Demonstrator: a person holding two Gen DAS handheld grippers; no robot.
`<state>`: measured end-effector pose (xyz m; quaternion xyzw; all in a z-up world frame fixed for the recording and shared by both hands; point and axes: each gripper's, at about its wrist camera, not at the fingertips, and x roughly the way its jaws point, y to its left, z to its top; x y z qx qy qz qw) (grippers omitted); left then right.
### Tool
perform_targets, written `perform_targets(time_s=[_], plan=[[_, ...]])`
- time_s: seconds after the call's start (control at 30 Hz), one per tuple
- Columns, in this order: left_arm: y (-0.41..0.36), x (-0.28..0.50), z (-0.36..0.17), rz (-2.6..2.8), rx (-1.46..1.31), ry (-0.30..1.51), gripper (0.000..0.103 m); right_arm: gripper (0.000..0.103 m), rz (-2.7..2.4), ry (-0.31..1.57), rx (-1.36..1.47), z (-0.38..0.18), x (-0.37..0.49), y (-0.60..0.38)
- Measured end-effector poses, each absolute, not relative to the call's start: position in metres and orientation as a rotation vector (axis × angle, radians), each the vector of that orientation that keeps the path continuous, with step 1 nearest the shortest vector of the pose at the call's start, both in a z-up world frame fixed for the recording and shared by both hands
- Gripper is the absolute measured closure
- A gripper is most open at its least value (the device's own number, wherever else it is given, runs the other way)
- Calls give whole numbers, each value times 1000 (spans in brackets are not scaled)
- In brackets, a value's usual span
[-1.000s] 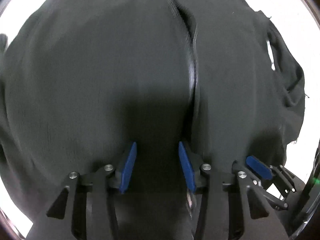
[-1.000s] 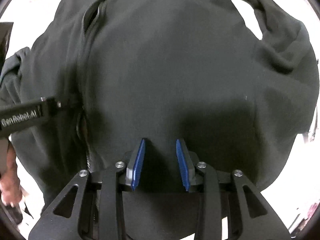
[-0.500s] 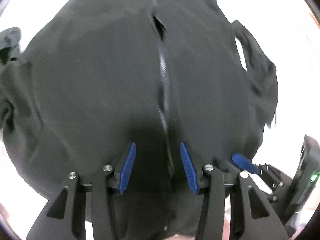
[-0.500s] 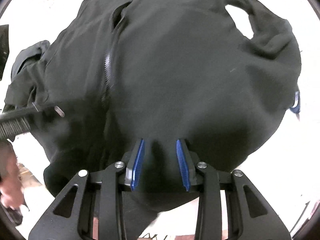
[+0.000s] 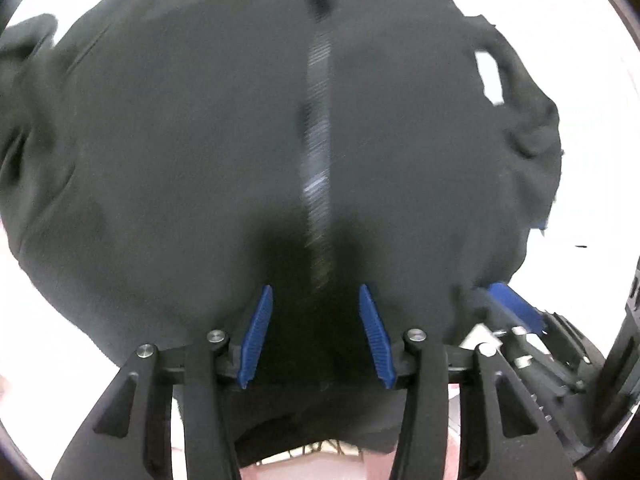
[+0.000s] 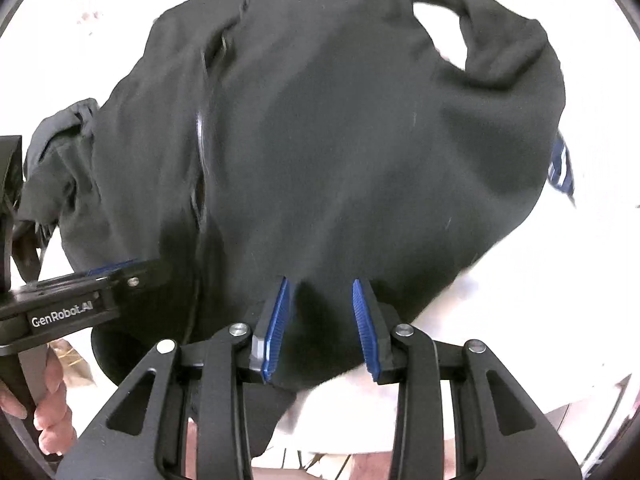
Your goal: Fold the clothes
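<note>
White table [image 6: 540, 320], black jacket [image 6: 320, 140], hand [image 6: 48, 412] in right view only

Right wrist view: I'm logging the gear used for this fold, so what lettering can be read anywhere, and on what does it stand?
"GenRobot.AI": white lettering on the black body of the left gripper, seen from its side at the picture's left edge.
Nothing else reads in either view; the black jacket shows no print or label.

Matt black cloth jacket [image 5: 200, 160], ribbed glossy zipper [image 5: 318, 120], smooth white tabletop [image 6: 560, 300]
</note>
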<state>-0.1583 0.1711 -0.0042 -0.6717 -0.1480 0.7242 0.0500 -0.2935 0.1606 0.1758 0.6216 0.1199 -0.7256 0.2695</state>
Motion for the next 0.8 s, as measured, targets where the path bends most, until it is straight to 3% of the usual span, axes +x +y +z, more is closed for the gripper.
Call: perform_targets(time_s=[0.23, 0.37, 0.47, 0.57, 0.8], plan=[[226, -233, -20, 2060, -1949, -221, 54, 70, -2048, 387, 1715, 164, -331, 167], [218, -202, -62, 1935, -2147, -47, 53, 69, -1986, 429, 1827, 130, -333, 163], [211, -176, -56, 1943, -2152, -129, 48, 66, -1959, 426, 1866, 123, -318, 181], [215, -171, -43, 1962, -2118, -123, 50, 65, -1969, 368, 1887, 133, -315, 191], [241, -230, -7, 2111, -1869, -155, 48, 65, -2080, 336, 1730, 170, -344, 176]])
